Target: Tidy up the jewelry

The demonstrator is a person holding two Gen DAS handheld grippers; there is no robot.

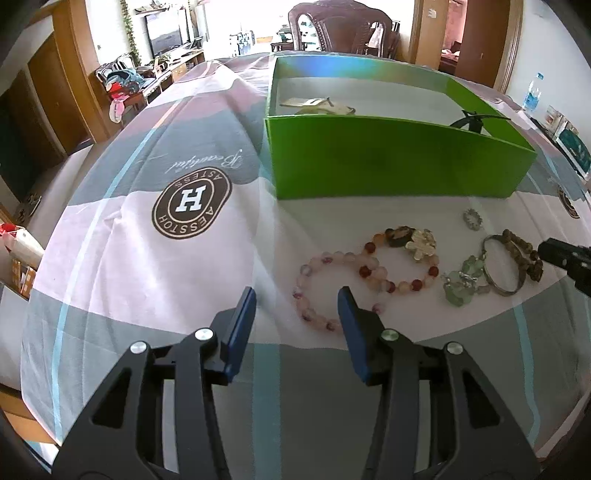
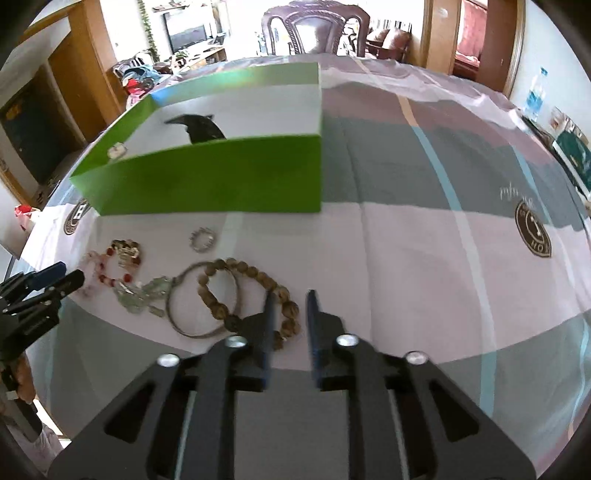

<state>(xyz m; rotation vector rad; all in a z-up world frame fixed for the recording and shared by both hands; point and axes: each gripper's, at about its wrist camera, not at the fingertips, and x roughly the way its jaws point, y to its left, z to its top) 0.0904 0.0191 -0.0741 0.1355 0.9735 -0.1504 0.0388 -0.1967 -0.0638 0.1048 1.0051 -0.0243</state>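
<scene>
Several pieces of jewelry lie on the cloth in front of a green box [image 1: 388,158]: a pink bead bracelet [image 1: 317,284], a red and white bead bracelet [image 1: 402,266], a green stone piece [image 1: 461,284], a metal bangle [image 2: 199,299], a brown bead bracelet [image 2: 243,291] and a small ring [image 1: 473,219]. My left gripper [image 1: 297,306] is open, just left of the pink bracelet. My right gripper [image 2: 290,310] is partly open and empty, with its left finger beside the brown bracelet's near end. The box [image 2: 207,177] holds a pale piece and a dark item.
The table carries a pink, grey and white cloth with a brown round logo [image 1: 192,203]. A dark wooden chair [image 1: 340,29] stands behind the table. A water bottle [image 1: 532,94] and boxes sit at the far right edge.
</scene>
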